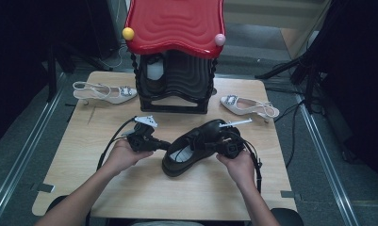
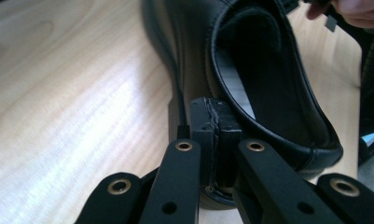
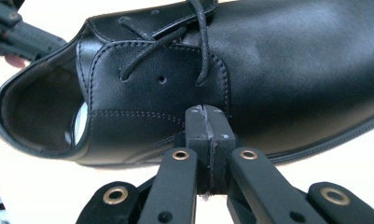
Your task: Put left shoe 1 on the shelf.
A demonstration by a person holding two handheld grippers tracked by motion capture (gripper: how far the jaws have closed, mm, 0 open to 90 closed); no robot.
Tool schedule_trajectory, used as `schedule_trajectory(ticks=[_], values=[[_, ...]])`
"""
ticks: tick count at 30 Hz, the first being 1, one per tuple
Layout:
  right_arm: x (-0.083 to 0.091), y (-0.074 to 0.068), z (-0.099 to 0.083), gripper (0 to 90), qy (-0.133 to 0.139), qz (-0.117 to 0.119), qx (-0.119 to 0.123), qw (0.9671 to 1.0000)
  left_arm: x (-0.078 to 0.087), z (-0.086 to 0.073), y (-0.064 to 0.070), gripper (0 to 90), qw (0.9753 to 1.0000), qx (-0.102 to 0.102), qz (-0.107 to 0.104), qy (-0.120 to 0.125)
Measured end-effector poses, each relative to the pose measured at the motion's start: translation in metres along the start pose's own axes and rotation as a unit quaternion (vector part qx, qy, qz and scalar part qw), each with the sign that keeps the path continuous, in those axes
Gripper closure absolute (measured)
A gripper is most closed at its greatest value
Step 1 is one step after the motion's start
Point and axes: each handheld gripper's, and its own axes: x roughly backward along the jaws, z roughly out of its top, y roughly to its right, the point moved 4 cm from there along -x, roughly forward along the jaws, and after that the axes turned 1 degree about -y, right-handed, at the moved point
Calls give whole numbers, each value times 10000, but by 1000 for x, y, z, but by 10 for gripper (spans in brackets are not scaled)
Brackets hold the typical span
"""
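Over at roughly 10 o'clock on the wooden table (image 1: 83,165) lies a white slingback heel (image 1: 103,92), just left of the black shoe rack (image 1: 177,84) with the wavy red roof (image 1: 175,23), which stands at 12. Inside the rack you can make out a dark shoe, not much detail though.

Moving right, the left gripper (image 1: 164,145) is held at about 9 o'clock of the black lace-up dress shoe (image 1: 196,146). From its own camera the jaws sit pressed flat together with nothing between them, tips right up against the shoe's heel (image 2: 287,93) end, just beside the collar. Can't really tell if they're touching the leather or just next to it.

That shoe sits dead center on the table, toe pointing off toward 1 o'clock, heel toward 7.

On its 3 o'clock side the right gripper (image 1: 218,147) comes in at the laced side. Its view shows the jaws closed on each other too, tips butted against the shoe's side panel (image 3: 142,121) below the laces (image 3: 175,37), not pinching anything.

Far right, near 2 o'clock, a second white slingback (image 1: 249,106) lies beside the rack.
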Motion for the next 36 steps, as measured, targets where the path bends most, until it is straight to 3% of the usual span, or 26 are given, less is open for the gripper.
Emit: schedule_trajectory(ticks=[8, 20, 27, 28, 30, 36], values=[[-7, -3, 9, 900, -106, 72, -27, 9999, 1, -9, 9, 899, 9994, 185, -277, -3], [-6, 2, 17, 900, -217, -62, -117, 9997, -15, -11, 35, 883, 9979, 72, -637, -113], [-9, 4, 23, 900, -190, -109, -77, 9997, -22, -10, 41, 855, 9980, 58, -634, -61], [-9, 5, 24, 900, -188, -116, -73, 9997, -22, -10, 39, 838, 9980, 48, -622, -63], [-7, 6, 24, 891, -200, -138, -110, 9996, -19, -12, 32, 813, 9991, 57, -398, -120], [10, -3, 25, 801, -129, -249, -15, 9996, 0, -3, 20, 710, 9993, 274, -228, 131]])
